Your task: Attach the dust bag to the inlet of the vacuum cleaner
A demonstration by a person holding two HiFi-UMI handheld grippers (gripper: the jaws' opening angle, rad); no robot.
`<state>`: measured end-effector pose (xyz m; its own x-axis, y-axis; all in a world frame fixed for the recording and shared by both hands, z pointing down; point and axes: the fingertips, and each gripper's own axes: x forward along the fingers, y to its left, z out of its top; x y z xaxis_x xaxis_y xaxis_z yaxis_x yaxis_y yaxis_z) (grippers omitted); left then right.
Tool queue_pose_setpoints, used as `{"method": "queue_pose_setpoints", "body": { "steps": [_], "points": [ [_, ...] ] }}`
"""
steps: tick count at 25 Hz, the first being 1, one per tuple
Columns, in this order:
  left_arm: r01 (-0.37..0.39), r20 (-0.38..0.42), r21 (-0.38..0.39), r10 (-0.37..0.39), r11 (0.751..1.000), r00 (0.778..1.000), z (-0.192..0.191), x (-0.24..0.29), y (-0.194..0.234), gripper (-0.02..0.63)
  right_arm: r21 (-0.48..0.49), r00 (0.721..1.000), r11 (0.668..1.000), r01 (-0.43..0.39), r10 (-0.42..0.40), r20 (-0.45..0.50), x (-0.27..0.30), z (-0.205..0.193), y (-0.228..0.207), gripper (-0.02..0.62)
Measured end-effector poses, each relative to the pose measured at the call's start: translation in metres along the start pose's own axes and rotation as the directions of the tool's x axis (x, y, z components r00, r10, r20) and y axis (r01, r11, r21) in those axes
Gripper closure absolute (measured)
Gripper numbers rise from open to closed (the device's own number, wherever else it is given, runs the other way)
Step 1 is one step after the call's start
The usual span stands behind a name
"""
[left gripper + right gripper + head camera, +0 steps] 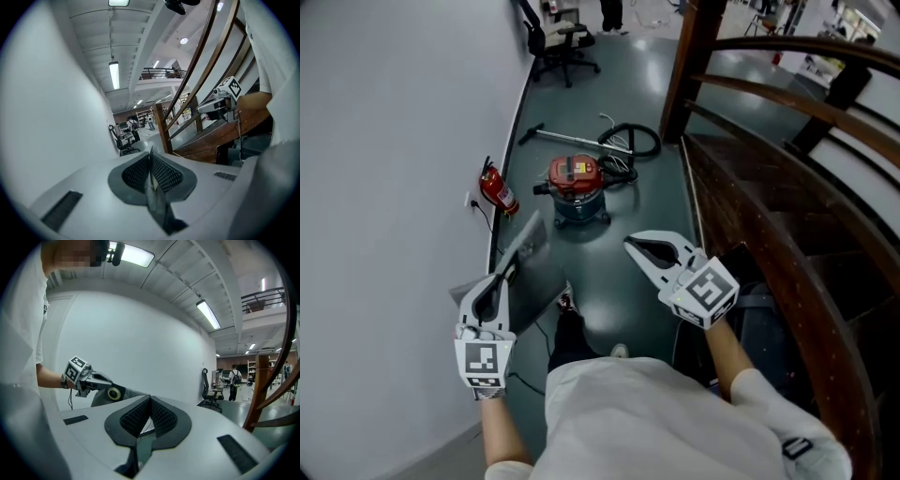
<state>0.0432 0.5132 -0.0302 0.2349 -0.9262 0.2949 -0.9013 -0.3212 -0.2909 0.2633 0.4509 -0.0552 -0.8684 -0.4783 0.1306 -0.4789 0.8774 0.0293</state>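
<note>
The vacuum cleaner point(575, 187) stands on the floor ahead, with a red lid over a dark drum; its black hose point(630, 141) and wand point(572, 139) lie behind it. My left gripper point(506, 272) is shut on the grey dust bag point(531, 251), which sticks out flat beyond the jaws. The right gripper view shows the dust bag point(123, 393) with its yellow-ringed opening point(113, 393). In the left gripper view only the bag's thin edge point(155, 194) shows between the pads. My right gripper point(632, 246) is shut and empty, held level to the right, well short of the vacuum.
A red fire extinguisher point(498, 190) leans at the white wall on the left. A dark wooden staircase with curved rails point(769, 187) runs along the right. An office chair point(560, 42) stands farther back, with people beyond it point(233, 379).
</note>
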Motion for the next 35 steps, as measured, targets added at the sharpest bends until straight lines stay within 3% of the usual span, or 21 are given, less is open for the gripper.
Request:
{"method": "queue_pose_setpoints", "body": {
  "steps": [6, 15, 21, 28, 35],
  "points": [
    [0.009, 0.015, -0.023, -0.008, 1.000, 1.000, -0.010, 0.059, 0.048, 0.583, -0.003, 0.999, 0.999, 0.042, -0.042, -0.027, 0.051, -0.006, -0.042, 0.568],
    [0.046, 0.020, -0.015, -0.045, 0.999, 0.999, -0.008, 0.133, 0.125, 0.583, -0.049, 0.988, 0.987, 0.155, -0.155, -0.004, 0.132, 0.019, -0.102, 0.568],
    [0.059, 0.017, -0.028, -0.058, 0.998, 0.998, -0.011, 0.167, 0.167, 0.583, -0.005, 0.985, 0.986, 0.169, -0.169, -0.034, 0.172, 0.022, -0.128, 0.568],
    [0.079, 0.016, -0.032, -0.078, 0.996, 0.997, -0.018, 0.206, 0.210, 0.583, -0.026, 0.980, 0.983, 0.184, -0.185, -0.068, 0.224, 0.020, -0.153, 0.568],
    [0.111, 0.004, -0.044, -0.111, 0.993, 0.994, -0.030, 0.244, 0.249, 0.583, 0.032, 0.972, 0.973, 0.228, -0.226, -0.059, 0.273, 0.019, -0.181, 0.566]
  ]
}}
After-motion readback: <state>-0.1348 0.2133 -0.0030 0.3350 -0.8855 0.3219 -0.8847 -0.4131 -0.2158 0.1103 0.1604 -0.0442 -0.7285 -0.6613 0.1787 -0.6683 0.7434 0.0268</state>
